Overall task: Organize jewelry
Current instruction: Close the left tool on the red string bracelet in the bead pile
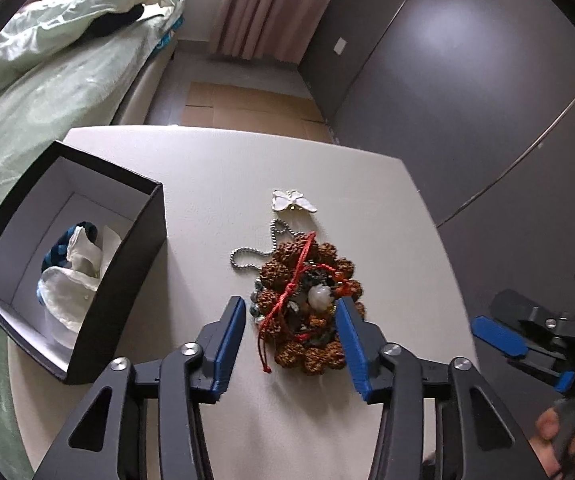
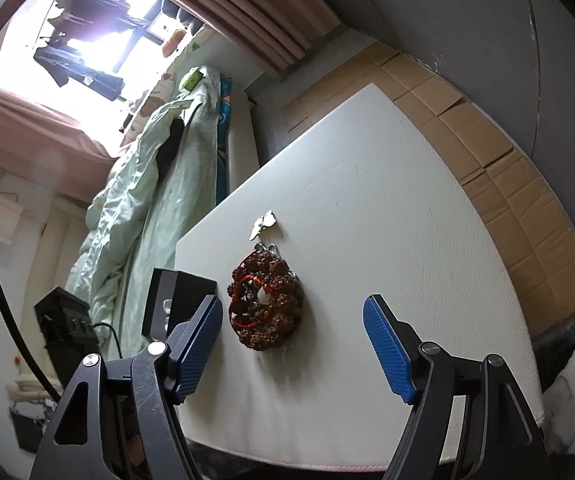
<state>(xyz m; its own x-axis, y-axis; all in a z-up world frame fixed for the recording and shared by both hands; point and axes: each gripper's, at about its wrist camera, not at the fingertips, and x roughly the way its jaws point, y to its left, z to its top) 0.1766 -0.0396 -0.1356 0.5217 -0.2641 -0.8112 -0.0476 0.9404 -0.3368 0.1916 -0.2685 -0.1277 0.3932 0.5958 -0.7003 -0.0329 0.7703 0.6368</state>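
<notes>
A pile of jewelry (image 1: 307, 308) lies on the white table (image 1: 215, 184): a brown seed-bead bracelet, a red cord with a white stone, dark beads and a silver ball chain (image 1: 255, 256). A white butterfly brooch (image 1: 293, 201) lies just beyond it. My left gripper (image 1: 292, 308) is open, its blue fingers on either side of the pile's near half. An open black box (image 1: 127, 280) at the left holds white paper and a blue item. My right gripper (image 2: 293, 308) is open, held back from the pile (image 2: 265, 308), and also shows in the left wrist view (image 1: 519, 344).
A bed with green bedding (image 1: 47, 92) runs along the table's left side. Flattened cardboard (image 2: 507, 168) covers the floor beyond the table. A grey wall (image 1: 467, 80) is at the right. A black device (image 2: 67, 328) sits low at the left in the right wrist view.
</notes>
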